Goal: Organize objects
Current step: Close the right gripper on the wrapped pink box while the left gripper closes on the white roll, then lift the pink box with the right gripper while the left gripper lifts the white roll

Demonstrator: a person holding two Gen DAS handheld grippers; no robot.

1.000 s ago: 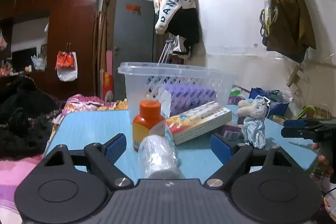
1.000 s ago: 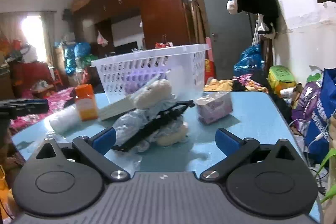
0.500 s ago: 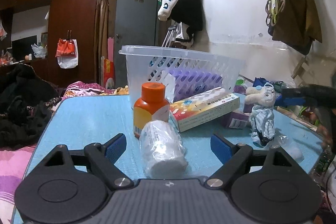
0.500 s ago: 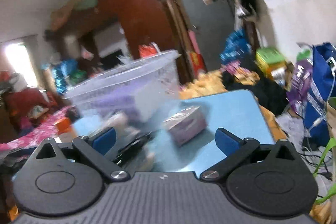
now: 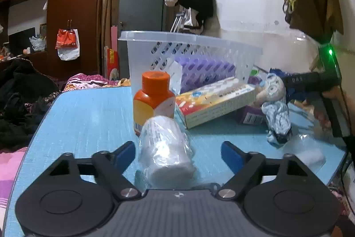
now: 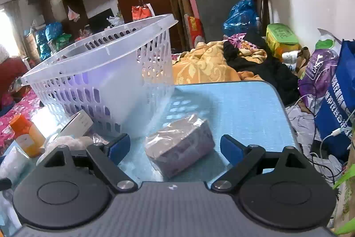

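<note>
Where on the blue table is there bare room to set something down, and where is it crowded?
Bare: the table left of the orange-capped bottle, out to its edge, and the far corner beyond the wrapped purple box, beside the white basket. Crowded: in front of the basket, with bottle, wrapped white roll, long box and plush toy.

The basket [image 5: 190, 52] wall veils its purple contents, and the plush toy [image 6: 66, 142] sits half-hidden behind the right tool.

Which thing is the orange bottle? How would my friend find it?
Look at the blue table, then the white basket standing on it. The bottle stands upright just in front of the basket, behind a white plastic-wrapped roll. It is the only thing with an orange cap.
</note>
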